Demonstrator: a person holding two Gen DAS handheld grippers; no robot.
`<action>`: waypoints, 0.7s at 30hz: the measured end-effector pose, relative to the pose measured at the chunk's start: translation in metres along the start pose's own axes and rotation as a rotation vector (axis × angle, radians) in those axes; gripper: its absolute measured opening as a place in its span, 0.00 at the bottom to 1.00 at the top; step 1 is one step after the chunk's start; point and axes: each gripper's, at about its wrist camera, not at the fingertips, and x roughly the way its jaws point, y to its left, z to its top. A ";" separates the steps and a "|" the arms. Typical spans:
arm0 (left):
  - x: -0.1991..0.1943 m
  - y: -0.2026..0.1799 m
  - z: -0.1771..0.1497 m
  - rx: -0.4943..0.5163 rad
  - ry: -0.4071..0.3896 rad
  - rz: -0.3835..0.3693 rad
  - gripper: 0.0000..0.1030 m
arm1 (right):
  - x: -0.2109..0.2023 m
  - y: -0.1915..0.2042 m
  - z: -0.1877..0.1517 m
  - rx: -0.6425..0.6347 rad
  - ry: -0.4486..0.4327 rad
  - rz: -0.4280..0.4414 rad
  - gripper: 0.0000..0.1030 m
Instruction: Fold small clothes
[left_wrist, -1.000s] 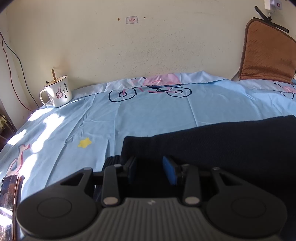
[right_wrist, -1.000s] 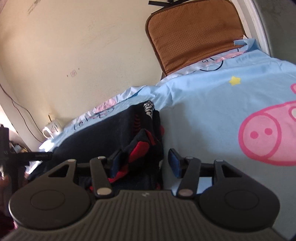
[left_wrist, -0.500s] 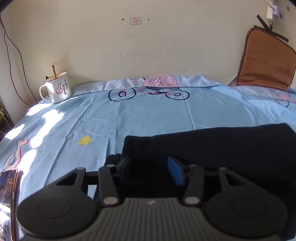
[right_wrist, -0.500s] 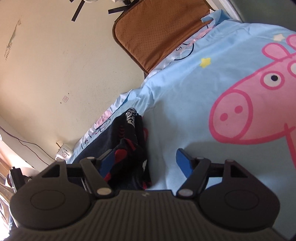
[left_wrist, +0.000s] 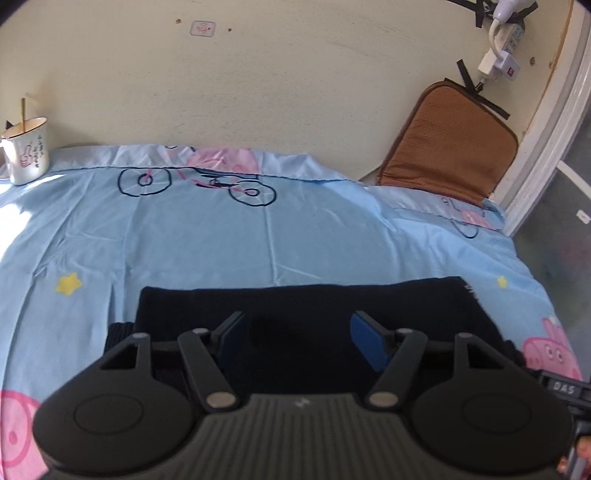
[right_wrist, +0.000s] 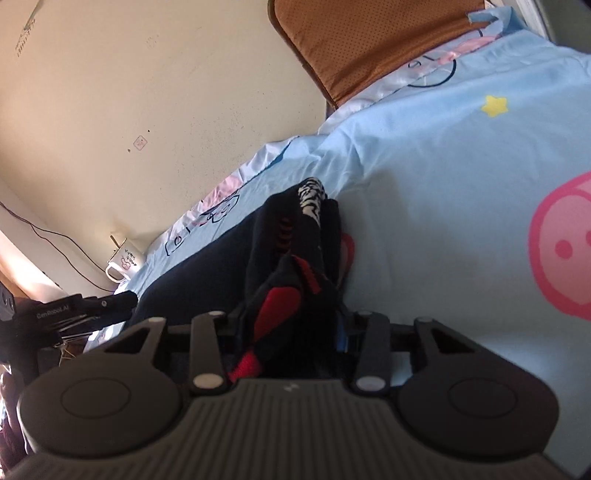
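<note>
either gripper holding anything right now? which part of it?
Right gripper: jaws just closed on the dark garment's bunched red-trimmed end. Left gripper: jaws just opened above the garment, holding nothing.

The left tongs point downward with their blue pads standing wide apart; the jaws have just been opening, and nothing is pinched between them, only dark cloth lying beneath. The right tongs are rolled to one side and have just been closing; their pads press on a bunched black and red fold of the cloth that fills the gap.
</note>
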 end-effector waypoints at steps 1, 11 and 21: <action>-0.003 -0.002 0.006 0.010 -0.004 -0.016 0.65 | -0.003 0.007 0.001 -0.014 -0.013 0.021 0.38; -0.062 0.016 0.038 -0.009 -0.198 -0.001 0.86 | 0.000 0.149 -0.001 -0.425 -0.089 0.183 0.37; -0.109 0.113 0.026 -0.192 -0.298 0.091 0.89 | 0.113 0.241 -0.069 -0.724 0.165 0.239 0.37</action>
